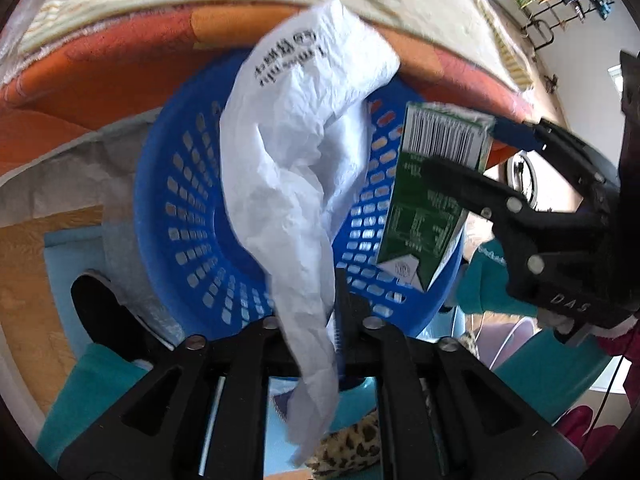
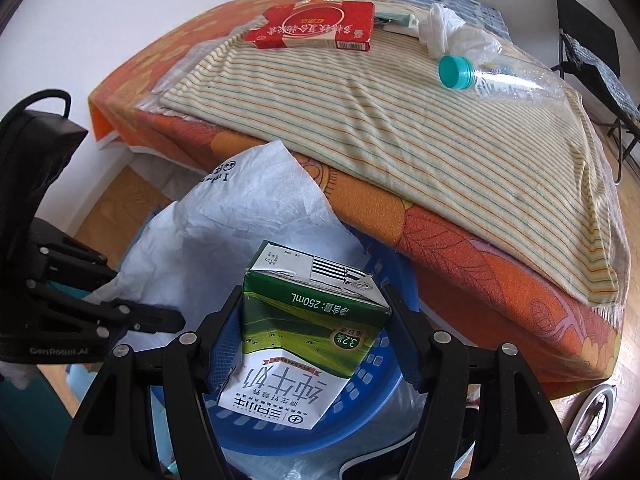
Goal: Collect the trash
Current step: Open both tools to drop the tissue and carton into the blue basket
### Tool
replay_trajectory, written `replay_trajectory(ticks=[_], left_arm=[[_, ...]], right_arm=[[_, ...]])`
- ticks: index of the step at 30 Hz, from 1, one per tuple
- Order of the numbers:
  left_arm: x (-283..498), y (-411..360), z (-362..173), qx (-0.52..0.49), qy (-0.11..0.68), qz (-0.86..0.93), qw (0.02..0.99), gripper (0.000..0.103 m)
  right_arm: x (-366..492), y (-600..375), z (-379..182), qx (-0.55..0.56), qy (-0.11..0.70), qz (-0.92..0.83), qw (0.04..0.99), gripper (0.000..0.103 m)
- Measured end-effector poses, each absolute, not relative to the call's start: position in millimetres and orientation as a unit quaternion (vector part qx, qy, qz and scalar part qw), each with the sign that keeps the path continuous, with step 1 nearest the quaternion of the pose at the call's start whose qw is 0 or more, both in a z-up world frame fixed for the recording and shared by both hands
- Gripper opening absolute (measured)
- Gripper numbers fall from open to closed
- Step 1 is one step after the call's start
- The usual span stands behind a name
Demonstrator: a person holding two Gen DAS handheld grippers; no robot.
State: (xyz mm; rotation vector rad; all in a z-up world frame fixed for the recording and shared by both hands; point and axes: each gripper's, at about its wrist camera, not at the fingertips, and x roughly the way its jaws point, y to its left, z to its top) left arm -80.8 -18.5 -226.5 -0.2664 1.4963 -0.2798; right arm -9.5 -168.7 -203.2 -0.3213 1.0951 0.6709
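In the left wrist view, the left claw [image 1: 320, 334] fills the bottom of the frame, pointing steeply down. Its jaws stand narrowly apart, and a crumpled white plastic bag [image 1: 296, 152] runs between them and up over the blue basket [image 1: 192, 216] at the frame's centre; whether the pads press on the bag cannot be told. The basket's slotted wall shows on both sides of the bag. At the right, the right claw [image 1: 476, 148] holds a green and white milk carton [image 1: 432, 196] over the basket's right rim, its barcode end uppermost. The orange bedspread [image 1: 120, 72] arcs across the top.

In the right wrist view, the right claw [image 2: 316, 320] stands at bottom centre with its jaws wide, each pressed to one side of the carton [image 2: 304, 340], which sits over the basket [image 2: 360, 412]. The bag [image 2: 224, 248] lies behind the carton, left of centre, reaching to the left claw [image 2: 160, 324] at the left edge. On the bed [image 2: 460, 256] above lies a striped cloth [image 2: 380, 120]; on it, a red box [image 2: 316, 26] at top centre, and a clear bottle with a teal cap [image 2: 500, 80] and crumpled white wrapping [image 2: 452, 32] at upper right.
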Motion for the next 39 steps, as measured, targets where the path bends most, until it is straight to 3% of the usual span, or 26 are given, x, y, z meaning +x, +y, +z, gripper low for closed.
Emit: replay_trajectory(ticks=[1, 3, 29, 39], left_arm=[[-81, -19, -228, -0.12, 0.68, -0.126, 0.713, 0.038], [-83, -17, -227, -0.124, 0.677, -0.122, 0.715, 0.047], [-97, -24, -205, -0.127, 0.655, -0.139, 0.731, 0.047], [-99, 8, -161, -0.127, 0.603, -0.099, 0.781, 0.047]], right_arm=[[-9, -168, -204, -0.15, 0.511, 0.311, 0.787, 0.067], [-8, -166, -207, -0.154, 0.515, 0.31, 0.784, 0.067], [8, -168, -202, -0.12, 0.524, 0.295, 0.79, 0.067], [12, -173, -194, -0.096, 0.522, 0.292, 0.795, 0.067]])
